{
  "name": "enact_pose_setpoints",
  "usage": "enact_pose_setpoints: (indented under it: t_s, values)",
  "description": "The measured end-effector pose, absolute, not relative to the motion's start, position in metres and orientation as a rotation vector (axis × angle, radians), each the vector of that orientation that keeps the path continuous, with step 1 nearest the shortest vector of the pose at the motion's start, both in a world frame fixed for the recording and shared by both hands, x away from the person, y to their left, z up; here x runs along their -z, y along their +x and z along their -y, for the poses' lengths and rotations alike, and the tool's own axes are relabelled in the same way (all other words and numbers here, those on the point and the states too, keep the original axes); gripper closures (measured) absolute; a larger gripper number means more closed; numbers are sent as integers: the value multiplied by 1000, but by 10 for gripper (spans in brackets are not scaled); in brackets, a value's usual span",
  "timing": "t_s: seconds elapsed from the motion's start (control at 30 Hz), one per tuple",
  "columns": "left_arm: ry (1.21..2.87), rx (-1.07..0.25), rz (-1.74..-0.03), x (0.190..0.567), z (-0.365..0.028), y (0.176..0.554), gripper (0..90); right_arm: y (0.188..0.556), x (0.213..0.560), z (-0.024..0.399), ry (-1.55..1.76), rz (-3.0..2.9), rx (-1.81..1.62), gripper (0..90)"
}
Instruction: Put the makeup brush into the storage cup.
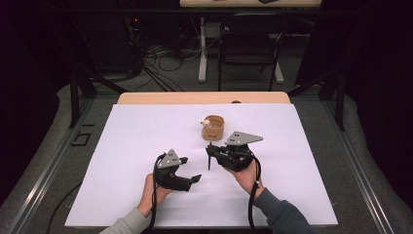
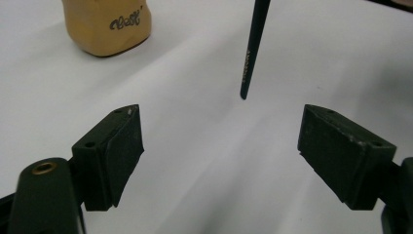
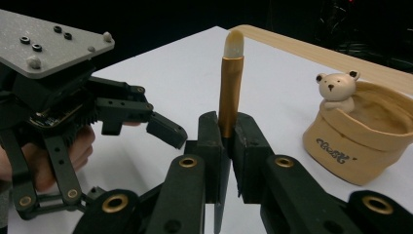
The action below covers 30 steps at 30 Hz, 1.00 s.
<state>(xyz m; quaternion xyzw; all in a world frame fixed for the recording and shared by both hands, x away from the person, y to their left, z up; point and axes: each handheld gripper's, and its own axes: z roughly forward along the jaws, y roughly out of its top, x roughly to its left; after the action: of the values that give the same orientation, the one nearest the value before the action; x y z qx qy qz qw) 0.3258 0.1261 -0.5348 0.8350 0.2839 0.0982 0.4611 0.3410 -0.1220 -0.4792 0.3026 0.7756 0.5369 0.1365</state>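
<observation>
White sheet (image 1: 146, 161) covers wooden table (image 1: 160, 98); dark room behind, cables on floor. Tan ceramic pot with small bear figure (image 1: 213, 126) sits centre, far side. Right gripper (image 3: 228, 146) jaws clamped on slim brush with gold ferrule, pale tip (image 3: 230, 83), held upright just near pot. Left gripper (image 2: 219, 146) jaws wide apart, holding nothing. Left gripper view shows brush's dark handle end above sheet.

The tan bear pot (image 3: 363, 141) carries a short dark cursive word on its side, seen in the right gripper view and again in the left gripper view (image 2: 109, 24); its letters are too loopy to read with certainty. The dark brush handle (image 2: 251, 53) bears small pale print, too tiny to read.
</observation>
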Motion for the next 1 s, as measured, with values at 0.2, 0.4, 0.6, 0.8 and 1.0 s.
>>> enact_pose_setpoints:
  t_s: [0.2, 0.4, 0.6, 0.8, 1.0]
  values:
    - [2071, -242, -710, 535, -137, 328, 125, 342, 479, 125, 884, -2244, -1533, 832]
    - [2075, -277, -722, 534, -142, 328, 57, 343, 479, 129, 888, -2234, -1528, 832]
    - [2055, -310, -723, 532, -148, 327, 2, 343, 478, 133, 890, -2230, -1508, 832]
    - [2035, -360, -701, 534, -156, 325, 0, 344, 476, 139, 896, -2216, -1504, 832]
    - [1985, -402, -656, 533, -163, 321, 0, 346, 475, 144, 908, -2203, -1498, 832]
